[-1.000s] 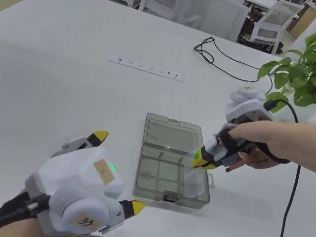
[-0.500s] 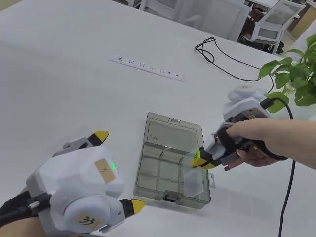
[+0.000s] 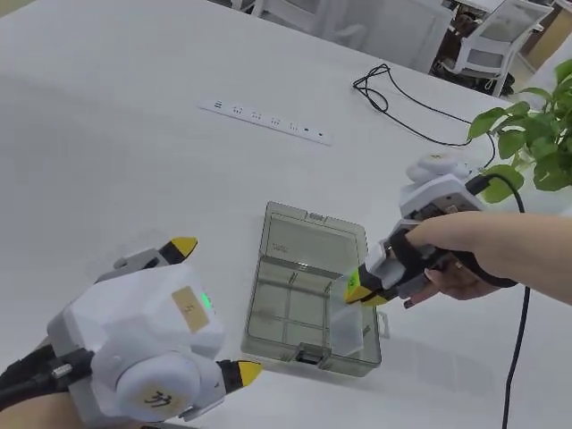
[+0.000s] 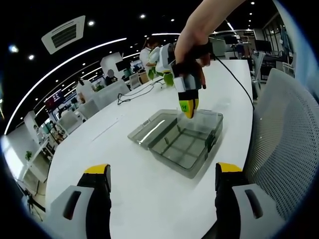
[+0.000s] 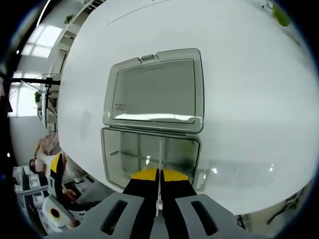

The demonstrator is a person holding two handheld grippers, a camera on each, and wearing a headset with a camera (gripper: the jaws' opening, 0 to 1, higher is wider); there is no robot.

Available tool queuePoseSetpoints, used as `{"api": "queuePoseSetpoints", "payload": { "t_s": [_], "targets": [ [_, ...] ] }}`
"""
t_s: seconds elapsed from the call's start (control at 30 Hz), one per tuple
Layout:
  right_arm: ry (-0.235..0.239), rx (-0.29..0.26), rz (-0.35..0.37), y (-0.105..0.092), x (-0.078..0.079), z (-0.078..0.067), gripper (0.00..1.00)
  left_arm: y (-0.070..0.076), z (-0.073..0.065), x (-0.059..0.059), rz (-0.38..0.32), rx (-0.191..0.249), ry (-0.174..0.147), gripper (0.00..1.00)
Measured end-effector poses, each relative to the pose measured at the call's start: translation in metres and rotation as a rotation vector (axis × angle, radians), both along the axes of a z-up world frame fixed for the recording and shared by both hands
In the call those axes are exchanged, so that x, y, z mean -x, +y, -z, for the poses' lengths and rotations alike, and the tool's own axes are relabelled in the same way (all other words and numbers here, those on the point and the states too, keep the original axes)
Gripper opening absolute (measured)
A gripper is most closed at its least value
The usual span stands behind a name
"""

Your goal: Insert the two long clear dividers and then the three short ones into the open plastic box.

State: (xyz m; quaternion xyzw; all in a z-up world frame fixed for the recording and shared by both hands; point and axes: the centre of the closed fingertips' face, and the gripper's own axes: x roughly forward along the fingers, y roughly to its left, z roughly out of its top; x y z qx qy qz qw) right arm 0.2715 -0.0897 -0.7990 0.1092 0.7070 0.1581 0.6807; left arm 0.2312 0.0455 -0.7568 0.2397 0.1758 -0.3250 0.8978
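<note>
In the head view one open plastic box point(image 3: 308, 295) lies on the white table point(image 3: 134, 134), the right gripper point(image 3: 362, 290) holding one clear divider point(image 3: 349, 326) over its right-hand end; in the left gripper view the left gripper point(image 4: 162, 172) is spread wide and empty, near the box; in the right gripper view two jaws pinch that single divider above the box's base.

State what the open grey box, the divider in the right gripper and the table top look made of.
Smoky grey see-through hinged box: probably hard glossy plastic; the surface beneath shows through its lid, which carries glare. Thin clear divider sheet pinched in the right gripper: likely stiff transparent plastic; it looks flat, unbent. White table top: smooth, faintly shiny, perhaps laminate.
</note>
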Motion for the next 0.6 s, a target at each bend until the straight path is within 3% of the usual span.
{"api": "queuePoseSetpoints", "payload": {
  "t_s": [0.33,0.6],
  "targets": [
    [-0.004,0.011,-0.035,-0.006,-0.018,0.006,0.02,-0.001,0.001,0.001,0.004,0.0,0.002,0.88],
    [-0.021,0.051,-0.106,-0.005,-0.02,0.008,0.03,-0.004,0.003,0.003,0.013,-0.004,0.009,0.87]
  ]
}}
